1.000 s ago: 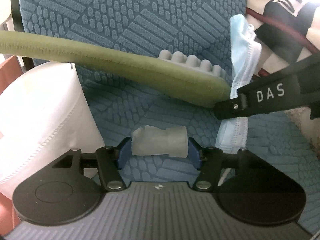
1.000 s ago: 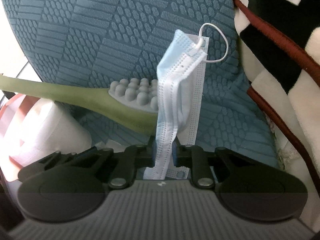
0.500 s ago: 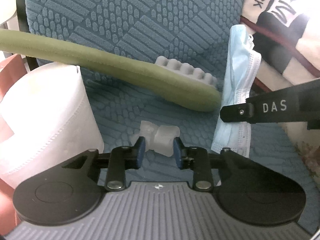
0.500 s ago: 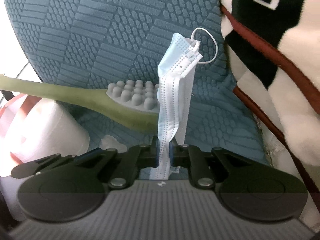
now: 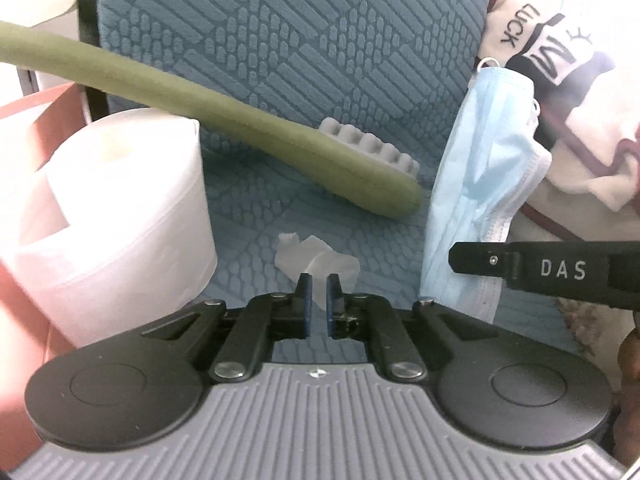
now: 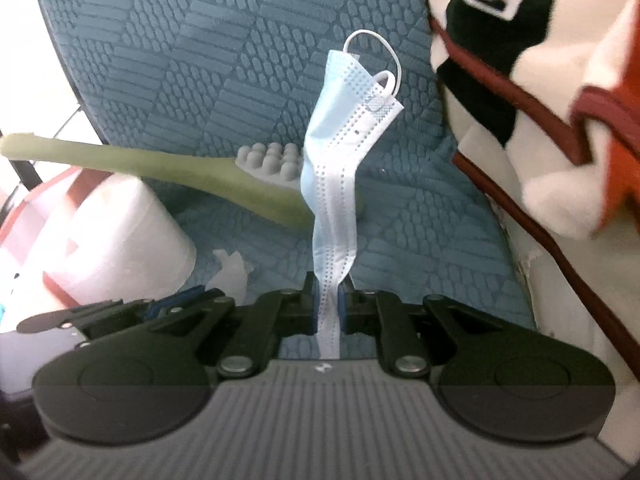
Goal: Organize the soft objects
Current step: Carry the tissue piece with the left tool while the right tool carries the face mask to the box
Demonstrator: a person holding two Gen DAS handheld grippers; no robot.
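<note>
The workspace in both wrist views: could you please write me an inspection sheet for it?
Surface: blue patterned seat cushion, bare in its upper part.
Job's things: blue face mask hangs pinched in the right tongs; small translucent soft piece is pinched by the left tongs.
Clutter: green long-handled brush with grey nubs lies across the cushion; white paper roll stands at the left edge.
Grippers: both tongs are shut on their items.
Cables: nothing seen.
Surroundings: black, white and red printed blanket lies to the right; a red-brown box edge shows behind the roll.
</note>
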